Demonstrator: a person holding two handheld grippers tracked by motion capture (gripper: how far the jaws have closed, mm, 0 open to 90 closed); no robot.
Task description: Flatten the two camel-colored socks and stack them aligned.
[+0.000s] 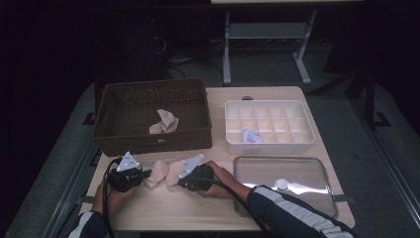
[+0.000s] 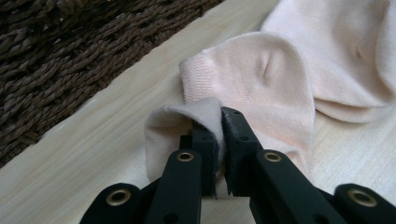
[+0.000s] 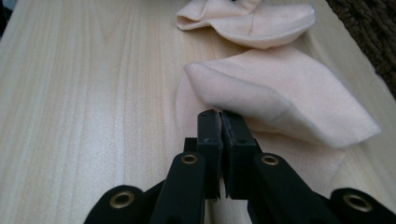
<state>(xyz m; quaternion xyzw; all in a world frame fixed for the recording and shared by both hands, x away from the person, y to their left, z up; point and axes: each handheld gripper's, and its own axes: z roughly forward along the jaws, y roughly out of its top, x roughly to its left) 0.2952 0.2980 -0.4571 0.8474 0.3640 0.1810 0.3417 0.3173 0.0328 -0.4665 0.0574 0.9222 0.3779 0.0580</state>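
Pale peach sock cloth [image 1: 161,172] lies crumpled on the wooden table [image 1: 198,210], just in front of the wicker basket. It shows as two folded lobes; I cannot tell whether they are one sock or two. My left gripper [image 1: 146,173] is at its left end, and the left gripper view shows the gripper [image 2: 219,116] shut on a turned-up cuff edge of the sock [image 2: 261,79]. My right gripper [image 1: 174,179] meets the cloth from the right. In the right gripper view the gripper [image 3: 218,114] is shut on the near edge of the folded sock [image 3: 280,88].
A dark wicker basket [image 1: 153,141] stands behind the grippers with another peach sock [image 1: 164,121] inside. To the right is a white divided tray [image 1: 270,146] holding a small pale item [image 1: 251,135]. A clear lid [image 1: 307,171] lies at the front right.
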